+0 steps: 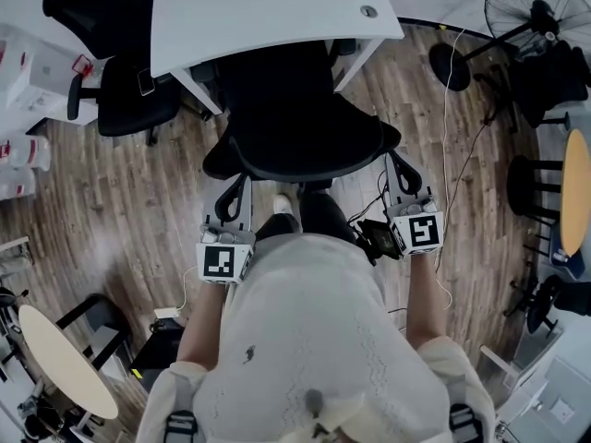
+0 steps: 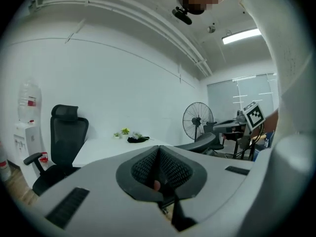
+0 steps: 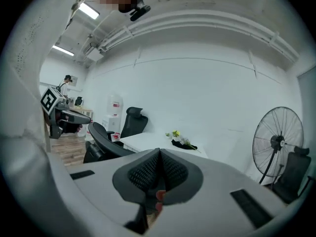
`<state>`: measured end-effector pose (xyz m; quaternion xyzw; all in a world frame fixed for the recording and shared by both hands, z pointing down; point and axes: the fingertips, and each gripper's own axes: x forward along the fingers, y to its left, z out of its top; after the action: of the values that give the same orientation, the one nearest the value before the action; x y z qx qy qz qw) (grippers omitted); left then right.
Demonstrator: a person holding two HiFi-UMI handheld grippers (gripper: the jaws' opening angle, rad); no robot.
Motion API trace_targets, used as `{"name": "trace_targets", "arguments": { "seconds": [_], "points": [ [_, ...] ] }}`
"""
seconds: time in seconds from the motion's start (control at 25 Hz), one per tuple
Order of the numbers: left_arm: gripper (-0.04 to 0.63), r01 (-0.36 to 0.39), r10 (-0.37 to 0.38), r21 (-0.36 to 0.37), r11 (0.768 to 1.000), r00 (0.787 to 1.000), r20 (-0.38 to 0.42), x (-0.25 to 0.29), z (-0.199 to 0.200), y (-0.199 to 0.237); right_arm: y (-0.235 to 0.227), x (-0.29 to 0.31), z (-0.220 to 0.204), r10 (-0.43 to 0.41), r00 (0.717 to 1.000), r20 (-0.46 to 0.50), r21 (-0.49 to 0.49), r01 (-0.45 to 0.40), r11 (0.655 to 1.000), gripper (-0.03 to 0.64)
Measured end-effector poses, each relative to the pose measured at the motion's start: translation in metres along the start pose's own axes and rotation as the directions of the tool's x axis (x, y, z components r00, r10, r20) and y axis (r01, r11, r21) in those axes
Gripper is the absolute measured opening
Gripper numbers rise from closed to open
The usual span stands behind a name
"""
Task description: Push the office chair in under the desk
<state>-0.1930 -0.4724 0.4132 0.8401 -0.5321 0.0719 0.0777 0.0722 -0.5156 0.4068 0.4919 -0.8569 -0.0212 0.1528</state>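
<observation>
Pushing step in hand, by the look of it. White desk [image 1: 268,17] at the top of the head view; office chair [image 1: 295,127] with its seat partly beneath the desktop, backrest jutting out toward the person. Left gripper [image 1: 235,194] clenched on nothing, tips at the backrest's left edge. Right gripper [image 1: 399,175] likewise clenched and empty, at the right edge. Actual contact hard to confirm. Next, probably: press both closed tips against the backrest rim and drive forward evenly, guarding against swivel.

We see even, bright light from ceiling strips [image 2: 242,35], faint shadows, and a nearly washed-out white counter [image 1: 268,12]; both gripper views bend strongly toward dark, rounded edges.
</observation>
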Motion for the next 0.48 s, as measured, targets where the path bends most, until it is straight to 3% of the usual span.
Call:
{"name": "trace_targets", "arguments": {
  "seconds": [0.12,0.32,0.48],
  "points": [
    [0.023,0.012,-0.01,-0.019,1.0,0.997,0.077,-0.003,0.027,-0.004,-0.01,-0.005,0.029,-0.019,0.998,0.061,-0.006,0.019,1.0,0.008],
    [0.023,0.023,-0.024,0.005,1.0,0.974,0.227,-0.006,0.088,-0.007,-0.028,-0.023,0.099,-0.045,0.964,0.261,0.254,-0.024,0.967,0.008],
    [0.023,0.017,-0.019,0.008,1.0,0.954,0.299,-0.009,0.129,-0.004,-0.016,-0.032,0.147,-0.037,0.947,0.318,0.305,-0.066,0.95,0.008]
  ]
}}
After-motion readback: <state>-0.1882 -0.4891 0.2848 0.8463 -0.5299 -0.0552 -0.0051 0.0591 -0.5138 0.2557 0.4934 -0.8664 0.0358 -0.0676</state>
